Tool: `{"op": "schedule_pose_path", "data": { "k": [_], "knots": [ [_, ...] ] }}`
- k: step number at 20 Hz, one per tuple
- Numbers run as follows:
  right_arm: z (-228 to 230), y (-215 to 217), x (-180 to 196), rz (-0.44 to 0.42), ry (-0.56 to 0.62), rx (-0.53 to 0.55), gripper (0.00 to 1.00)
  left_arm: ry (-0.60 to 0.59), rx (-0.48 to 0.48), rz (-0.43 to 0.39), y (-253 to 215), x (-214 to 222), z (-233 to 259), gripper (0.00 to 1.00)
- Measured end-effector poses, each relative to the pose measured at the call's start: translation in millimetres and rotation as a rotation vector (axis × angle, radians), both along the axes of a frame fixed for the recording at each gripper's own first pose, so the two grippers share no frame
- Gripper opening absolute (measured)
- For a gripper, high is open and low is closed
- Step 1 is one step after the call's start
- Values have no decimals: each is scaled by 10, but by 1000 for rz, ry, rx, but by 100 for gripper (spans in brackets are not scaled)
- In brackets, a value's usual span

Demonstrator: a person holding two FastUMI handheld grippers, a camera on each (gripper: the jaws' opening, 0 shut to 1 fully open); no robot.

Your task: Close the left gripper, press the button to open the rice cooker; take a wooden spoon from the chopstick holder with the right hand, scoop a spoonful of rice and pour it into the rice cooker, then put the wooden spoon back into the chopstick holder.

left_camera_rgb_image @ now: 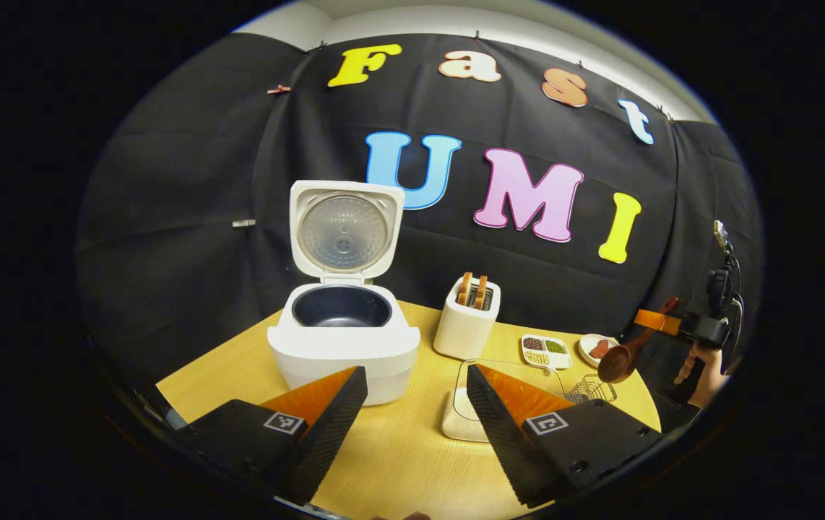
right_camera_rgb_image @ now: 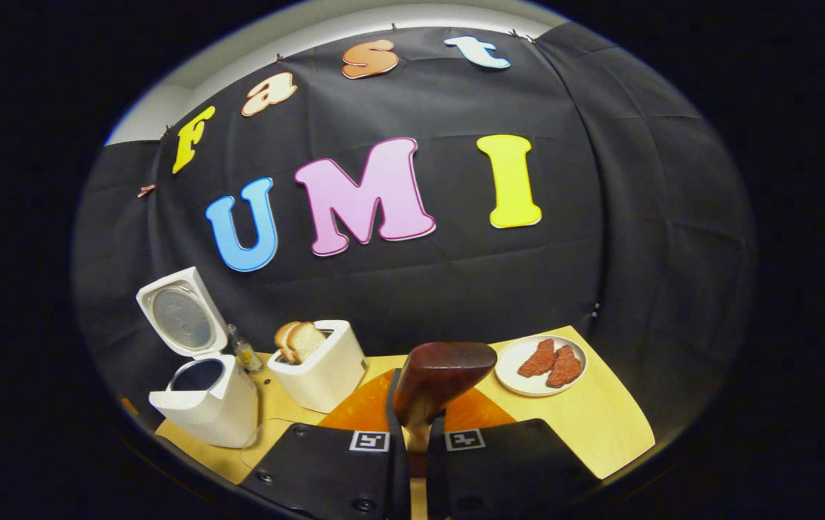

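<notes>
1. The rice cooker (left_camera_rgb_image: pixel 344 339) stands on the worktop (left_camera_rgb_image: pixel 398 448) with its lid (left_camera_rgb_image: pixel 344 231) swung upright and the dark inner pot exposed, so the button step looks done and the pot is ready to receive rice.
2. The left gripper (left_camera_rgb_image: pixel 412 404) hovers low in front of the rice cooker, its fingers spread wide apart and holding nothing; it seems parked there to keep out of the scooping path.
3. The right gripper (right_camera_rgb_image: pixel 412 433) has its fingers pressed onto the handle of the wooden spoon (right_camera_rgb_image: pixel 438 379), pinching it so the bowl juts forward and up. Gripping near the end of the handle gives reach for scooping.
4. In the left gripper view the wooden spoon (left_camera_rgb_image: pixel 625 354) hangs well to the right of the rice cooker, held by the right gripper (left_camera_rgb_image: pixel 662 321) and a hand (left_camera_rgb_image: pixel 705 365), above a wire holder (left_camera_rgb_image: pixel 589 390). This suggests the spoon is out of the holder and the scoop is next.
5. The left gripper view also shows, right of the rice cooker, a toaster (left_camera_rgb_image: pixel 467 318), a clear container (left_camera_rgb_image: pixel 470 408) that probably holds the rice, and a divided dish (left_camera_rgb_image: pixel 546 349).
6. The right gripper view adds a small bottle (right_camera_rgb_image: pixel 243 350) just behind the rice cooker (right_camera_rgb_image: pixel 203 397), bread in the toaster (right_camera_rgb_image: pixel 318 372), and a plate (right_camera_rgb_image: pixel 539 365) with reddish pieces far right of it.
</notes>
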State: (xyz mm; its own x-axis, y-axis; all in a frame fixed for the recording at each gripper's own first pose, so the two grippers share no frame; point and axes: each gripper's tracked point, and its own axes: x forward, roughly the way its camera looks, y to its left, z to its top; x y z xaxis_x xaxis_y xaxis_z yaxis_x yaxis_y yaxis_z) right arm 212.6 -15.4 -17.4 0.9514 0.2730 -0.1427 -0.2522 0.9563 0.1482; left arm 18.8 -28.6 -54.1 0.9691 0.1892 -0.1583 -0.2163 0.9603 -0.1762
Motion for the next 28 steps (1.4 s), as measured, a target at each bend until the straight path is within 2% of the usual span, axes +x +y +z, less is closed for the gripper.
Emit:
{"op": "schedule_pose_path", "data": {
  "k": [1,5,8,16,18,22,26,28],
  "knots": [
    [40,173,-67,23,-4,1,13,2,-11,4,91,-29,-37,96],
    [65,791,-239,101,-33,-16,13,8,-29,10,468,-182,-128,96],
    [-125,1135,-252,131,-29,-40,13,22,-40,-5,665,-249,-203,96],
    [-1162,1267,-151,58,39,-188,13,62,-39,-79,909,-193,-536,96],
    [-1407,1347,-220,49,99,-155,13,58,-35,-90,973,-175,-578,96],
    [-1465,1596,-346,28,138,-78,13,89,-62,-80,1137,-143,-741,96],
    [-1547,1947,-423,61,255,59,13,88,-89,-65,1239,-104,-769,96],
    [-1541,2002,-410,46,303,124,13,85,-93,-59,1266,-86,-742,96]
  ]
}}
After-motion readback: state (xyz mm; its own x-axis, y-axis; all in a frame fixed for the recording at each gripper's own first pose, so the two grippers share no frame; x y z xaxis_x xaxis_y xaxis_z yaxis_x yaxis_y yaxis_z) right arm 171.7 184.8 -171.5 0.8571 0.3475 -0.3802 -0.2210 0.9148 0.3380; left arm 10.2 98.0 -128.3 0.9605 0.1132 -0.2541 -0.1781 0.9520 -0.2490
